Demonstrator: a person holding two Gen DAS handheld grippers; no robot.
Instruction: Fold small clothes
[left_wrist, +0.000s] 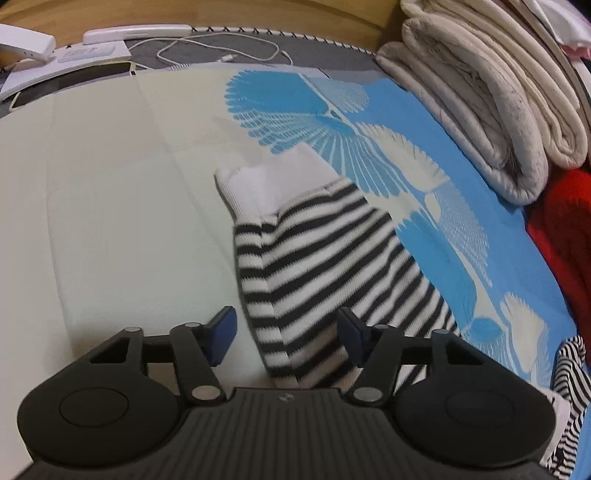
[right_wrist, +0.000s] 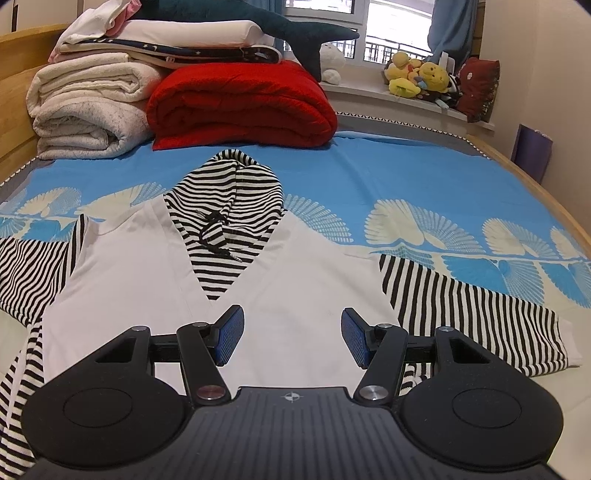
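A small hooded top (right_wrist: 147, 258) with a white body, striped hood (right_wrist: 225, 192) and black-and-white striped sleeves lies spread flat on the bed. In the right wrist view my right gripper (right_wrist: 291, 338) is open and empty above the white body, below the hood. The right sleeve (right_wrist: 461, 314) stretches out to its right. In the left wrist view my left gripper (left_wrist: 286, 338) is open, its jaws on either side of the left striped sleeve (left_wrist: 314, 266), whose white cuff (left_wrist: 255, 184) points away. Whether the pads touch the sleeve is unclear.
A blue and cream patterned sheet (right_wrist: 406, 177) covers the bed. Folded cream blankets (right_wrist: 85, 107) and a red blanket (right_wrist: 240, 103) are stacked at the head. White devices and a cable (left_wrist: 214, 48) lie at the far bed edge. Plush toys (right_wrist: 417, 77) sit on the windowsill.
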